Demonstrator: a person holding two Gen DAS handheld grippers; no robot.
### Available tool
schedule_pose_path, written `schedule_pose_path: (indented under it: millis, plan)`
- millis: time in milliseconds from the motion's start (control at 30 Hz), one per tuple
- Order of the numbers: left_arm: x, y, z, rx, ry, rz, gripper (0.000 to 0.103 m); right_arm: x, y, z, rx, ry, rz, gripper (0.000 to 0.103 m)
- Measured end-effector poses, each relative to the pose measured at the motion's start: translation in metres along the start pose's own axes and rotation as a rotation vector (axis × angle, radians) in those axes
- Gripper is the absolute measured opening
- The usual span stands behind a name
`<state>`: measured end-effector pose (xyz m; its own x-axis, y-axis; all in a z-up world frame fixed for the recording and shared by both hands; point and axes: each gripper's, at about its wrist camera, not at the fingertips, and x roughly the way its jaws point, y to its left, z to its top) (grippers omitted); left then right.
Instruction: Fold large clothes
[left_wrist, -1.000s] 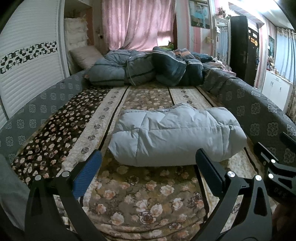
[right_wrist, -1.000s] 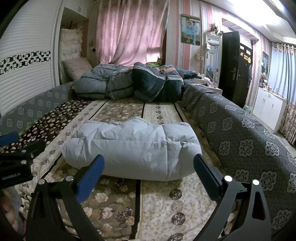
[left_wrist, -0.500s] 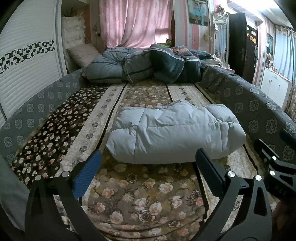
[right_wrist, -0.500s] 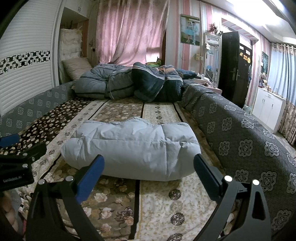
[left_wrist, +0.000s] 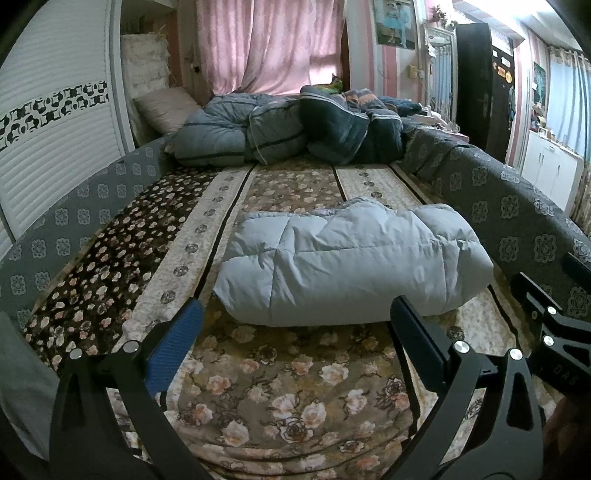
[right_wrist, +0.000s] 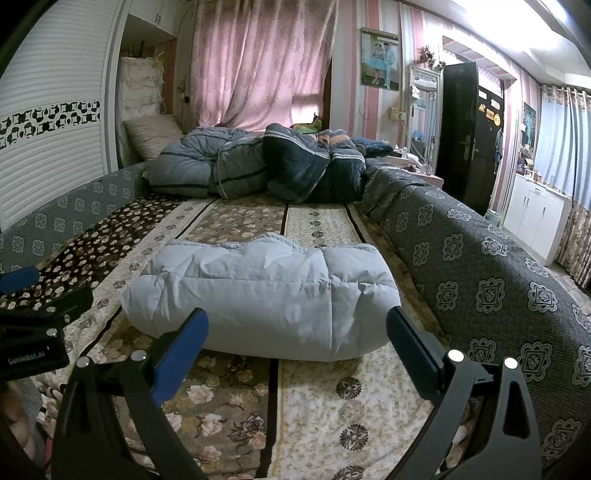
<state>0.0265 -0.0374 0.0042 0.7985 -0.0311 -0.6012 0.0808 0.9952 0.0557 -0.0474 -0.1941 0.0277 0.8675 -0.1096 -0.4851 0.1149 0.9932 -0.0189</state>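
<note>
You held the left gripper and right gripper level and side by side above the bedspread — both spread wide, empty. The folded pale-blue padded coat lay just ahead of both.

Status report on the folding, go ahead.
Left gripper open, empty. Right gripper open, empty. Pale blue padded coat folded on bed, untouched. Nothing blocking.

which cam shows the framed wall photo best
The right wrist view: the framed photo is whole on the pink striped wall. The left wrist view has it cut off at the top edge, smaller.
</note>
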Motion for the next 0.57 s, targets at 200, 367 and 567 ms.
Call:
schedule_pose_path:
  millis: [200,367,567]
  plan:
    - [0.0003,-0.0003,0.0001,-0.001,0.002,-0.001,0.100,0.0003,0.0001,0.0018,-0.001,0.001,-0.001,0.097]
    - [0.0011,0.0004,0.0001,-0.008,0.009,-0.019,0.100,0.0004,0.0003,0.0017,-0.001,0.002,-0.001,0.097]
    - [0.0056,-0.0036,-0.0035,-0.009,0.036,-0.031,0.100,0.0012,-0.0005,-0.0002,-0.006,0.004,0.002,0.097]
